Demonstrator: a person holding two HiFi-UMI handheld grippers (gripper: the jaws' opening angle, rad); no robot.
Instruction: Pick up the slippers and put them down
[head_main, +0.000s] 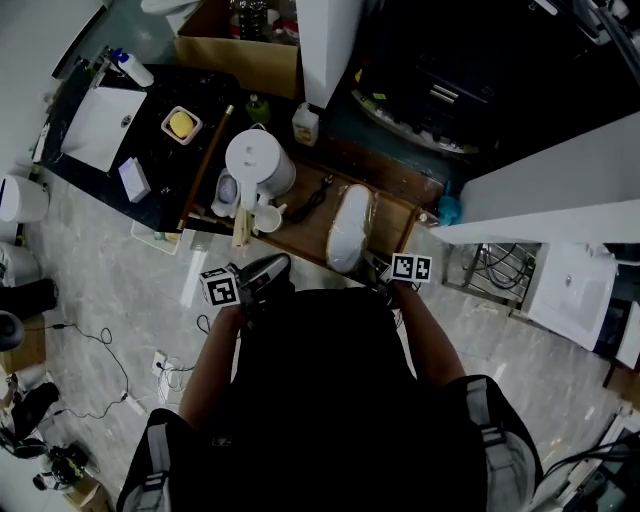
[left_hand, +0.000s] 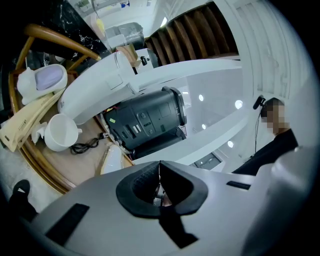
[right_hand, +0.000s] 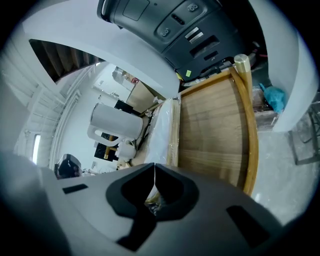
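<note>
Right gripper (right_hand: 154, 169) is held at the near rim of the desk (right_hand: 252, 135), its jaws pressed together and angled down toward the wood. Left gripper (left_hand: 160, 167) is held level in front of the desk's near rim, further left, with its jaws likewise closed together.

The desk is bounded by a raised, curved wooden rim, seen along its near side and its right end. A strip of bare wood is left open at the desk's right end, between the slippers (head_main: 350, 228) and that rim. The desk's left half is crowded by a white kettle (head_main: 258, 160), a cup (head_main: 268, 215) and a coiled black cable (head_main: 312, 197). Pale stone floor (head_main: 120, 290) lies open in front of the desk, and a black machine (left_hand: 145, 120) stands beyond the desk's far side.

The slippers are seen as a white pair wrapped in clear, crinkled film. They are laid lengthwise from the desk's far side toward its near rim, right of the cable and just ahead of the right gripper.
</note>
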